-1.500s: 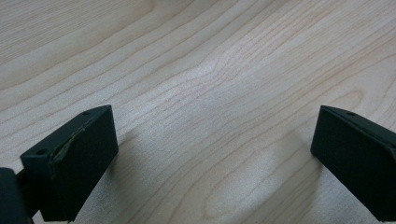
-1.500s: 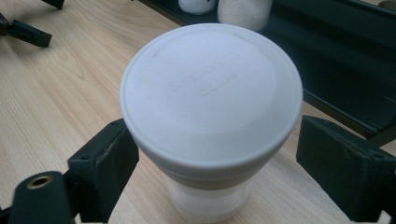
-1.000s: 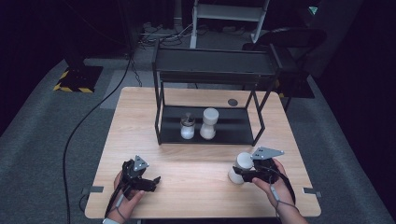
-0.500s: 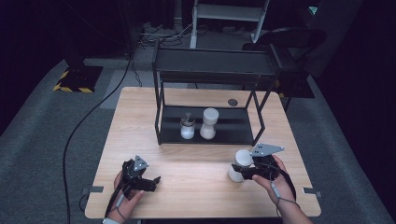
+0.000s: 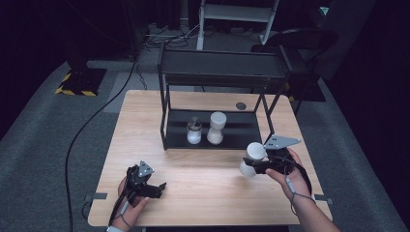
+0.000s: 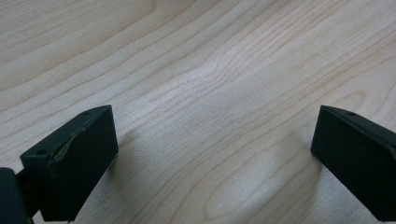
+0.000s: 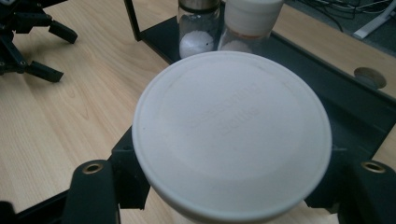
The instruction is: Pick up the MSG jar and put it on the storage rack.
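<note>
The right gripper (image 5: pixel 258 165) has its fingers clamped on a white jar (image 5: pixel 252 158), held clear of the desk (image 5: pixel 203 183) near its right front, just in front of the black rack (image 5: pixel 217 77). In the right gripper view the jar's round white lid (image 7: pixel 232 133) faces the camera; faint raised lettering runs across it, too soft to read. Behind it, on the rack's bottom shelf (image 7: pixel 299 93), stand a small glass jar with a metal cap (image 7: pixel 198 28) holding white powder, and a taller white-lidded container (image 7: pixel 250 23) just beside it; no label can be read on either. The left gripper (image 5: pixel 154 188) rests on the desk at the left front, its fingers (image 6: pixel 70 158) spread wide over bare wood with nothing between them
</note>
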Demonstrator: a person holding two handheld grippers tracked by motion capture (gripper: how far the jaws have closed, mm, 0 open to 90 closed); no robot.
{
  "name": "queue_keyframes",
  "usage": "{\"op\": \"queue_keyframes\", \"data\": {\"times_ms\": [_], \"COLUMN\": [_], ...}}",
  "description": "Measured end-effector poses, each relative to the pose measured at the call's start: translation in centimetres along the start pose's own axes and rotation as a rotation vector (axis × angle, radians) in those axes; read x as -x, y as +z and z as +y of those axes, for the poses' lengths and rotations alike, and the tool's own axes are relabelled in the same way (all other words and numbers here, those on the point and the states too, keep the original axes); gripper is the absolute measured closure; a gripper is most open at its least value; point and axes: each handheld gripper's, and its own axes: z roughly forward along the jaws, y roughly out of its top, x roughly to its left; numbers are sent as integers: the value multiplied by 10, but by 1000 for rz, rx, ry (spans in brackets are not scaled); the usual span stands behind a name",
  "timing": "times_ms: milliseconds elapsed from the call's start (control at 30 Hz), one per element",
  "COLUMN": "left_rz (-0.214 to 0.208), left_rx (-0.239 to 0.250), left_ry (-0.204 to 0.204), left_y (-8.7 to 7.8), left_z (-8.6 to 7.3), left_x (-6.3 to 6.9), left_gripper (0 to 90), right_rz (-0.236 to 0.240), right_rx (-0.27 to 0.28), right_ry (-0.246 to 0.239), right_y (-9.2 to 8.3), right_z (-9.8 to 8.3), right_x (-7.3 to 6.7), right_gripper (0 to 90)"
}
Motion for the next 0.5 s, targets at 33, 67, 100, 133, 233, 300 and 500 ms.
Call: {"op": "queue_keyframes", "data": {"times_ms": [33,67,100,133,233,300,500], "left_rz": [0,0,0,0,2,2,2], "left_rx": [0,0,0,0,0,0,-1], "left_ry": [0,-1,-1,-1,-2,-2,-1], "left_y": [0,0,0,0,0,0,0], "left_z": [0,0,0,0,0,0,1], "left_x": [0,0,0,0,0,0,0], "left_gripper": [6,6,6,6,6,6,6], "right_rz": [0,-4,-6,-8,-15,-17,-19], "right_rx": [0,4,5,6,7,11,23], "right_ry": [0,-1,0,1,7,14,39], "right_y": [0,-1,-2,-3,-3,-4,-4], "right_z": [0,4,6,9,15,19,31], "right_x": [0,2,4,5,8,10,20], "right_gripper": [331,331,331,331,331,331,331]}}
